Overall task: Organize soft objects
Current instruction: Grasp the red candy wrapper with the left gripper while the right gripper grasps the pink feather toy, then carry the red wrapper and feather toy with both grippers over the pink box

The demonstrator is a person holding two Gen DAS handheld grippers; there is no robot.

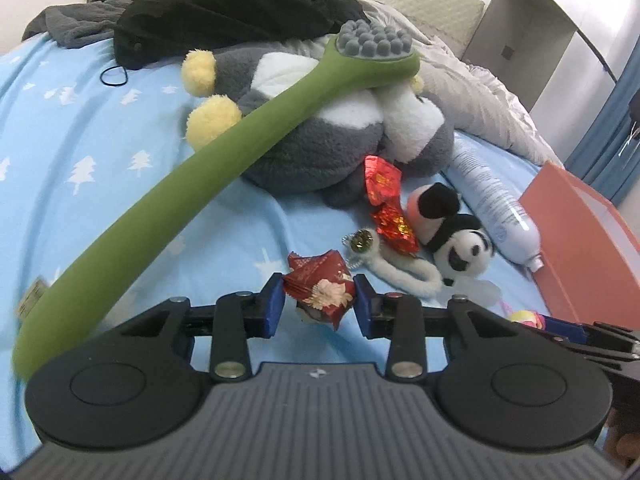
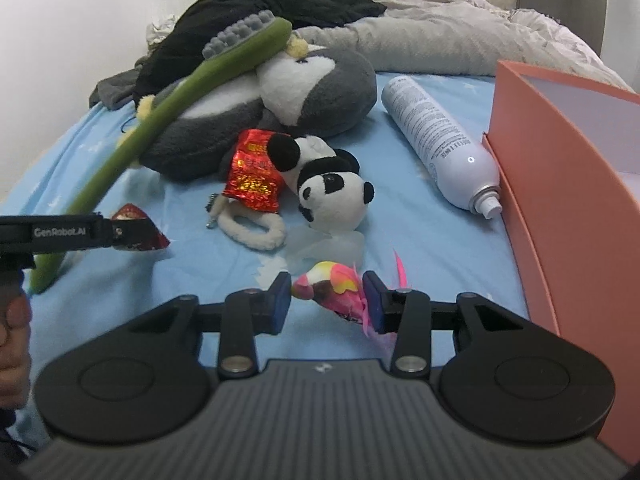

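Pinching a red foil packet [image 1: 320,294] in my left claw [image 1: 319,304], light and crinkly, gripped mid-body. My right claw [image 2: 327,300] is squeezing a soft pink toy [image 2: 332,289], orange box [image 2: 560,184] at two o'clock.

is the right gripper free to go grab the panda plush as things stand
Probably not yet: the path over the blue sheet to the panda plush looks clear, but the right gripper is shut on a pink toy.
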